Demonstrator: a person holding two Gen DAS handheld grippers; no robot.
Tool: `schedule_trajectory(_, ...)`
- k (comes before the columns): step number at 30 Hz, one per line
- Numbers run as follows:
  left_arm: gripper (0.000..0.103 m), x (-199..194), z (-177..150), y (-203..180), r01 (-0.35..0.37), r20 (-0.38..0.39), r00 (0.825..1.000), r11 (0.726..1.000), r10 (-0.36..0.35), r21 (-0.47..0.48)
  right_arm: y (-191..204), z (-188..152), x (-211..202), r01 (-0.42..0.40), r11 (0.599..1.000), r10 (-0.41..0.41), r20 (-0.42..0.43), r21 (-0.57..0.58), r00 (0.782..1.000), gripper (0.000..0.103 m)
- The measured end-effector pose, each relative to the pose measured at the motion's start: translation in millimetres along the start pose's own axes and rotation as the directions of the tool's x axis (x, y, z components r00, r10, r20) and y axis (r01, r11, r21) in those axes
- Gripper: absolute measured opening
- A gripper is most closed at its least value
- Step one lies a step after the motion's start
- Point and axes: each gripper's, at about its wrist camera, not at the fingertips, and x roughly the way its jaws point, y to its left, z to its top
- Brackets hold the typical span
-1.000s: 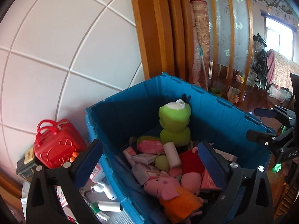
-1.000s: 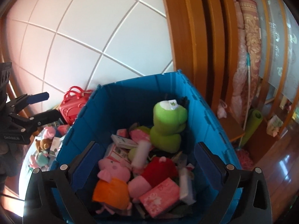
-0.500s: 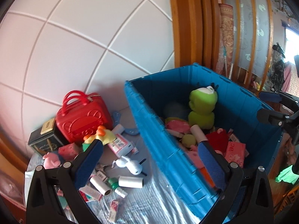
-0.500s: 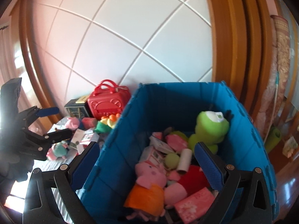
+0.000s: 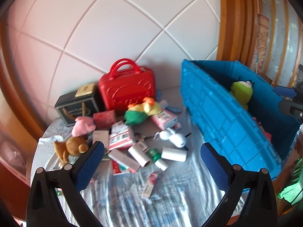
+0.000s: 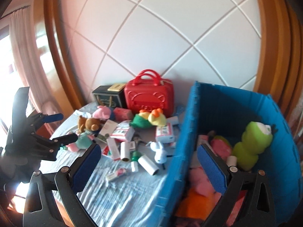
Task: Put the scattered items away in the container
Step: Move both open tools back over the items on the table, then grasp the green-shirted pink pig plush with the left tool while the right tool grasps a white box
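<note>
Both grippers are swinging away from the bin and hanging wide open, empty. Just ahead of the left gripper [image 5: 151,160] the scattered items [image 5: 140,145] are coming into view on the cloth; the blue container [image 5: 227,124] is sliding off to its right. The right gripper [image 6: 147,162] is straddling its near wall, so another pickup looks next.

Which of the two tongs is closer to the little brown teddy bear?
Left. The left tongs hang open with one blue pad right beside the brown teddy bear; the right tongs straddle the blue bin's wall, farther off.
</note>
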Motion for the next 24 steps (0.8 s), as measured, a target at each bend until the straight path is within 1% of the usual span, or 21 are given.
schedule_trajectory(6, 0.103, -2.9, -33.3, 57.7, -0.04, -0.043, 0.998, 0.998, 0.038, -0.044, 61.7, 4.0, 34.9, -0.041, 0.998, 0.039, -0.036, -0.052, 0.999, 0.103)
schedule_trajectory(13, 0.103, 0.7, -61.8, 105.9, -0.062, -0.088, 0.995, 0.996, 0.056, -0.063, 111.2, 0.1, 73.9, -0.072, 0.995, 0.066, -0.078, -0.07, 0.995, 0.103)
schedule_trajectory(19, 0.103, 19.3, -92.2, 150.2, -0.095, -0.129, 0.988, 0.993, 0.085, -0.069, 135.9, -19.6, 115.8, -0.068, 0.995, 0.057, -0.148, -0.068, 0.987, 0.103)
schedule_trajectory(24, 0.103, 48.4, -117.6, 183.4, -0.136, -0.161, 0.978, 0.99, 0.13, -0.026, 156.1, -43.3, 155.1, -0.061, 0.996, 0.046, -0.206, -0.066, 0.977, 0.103)
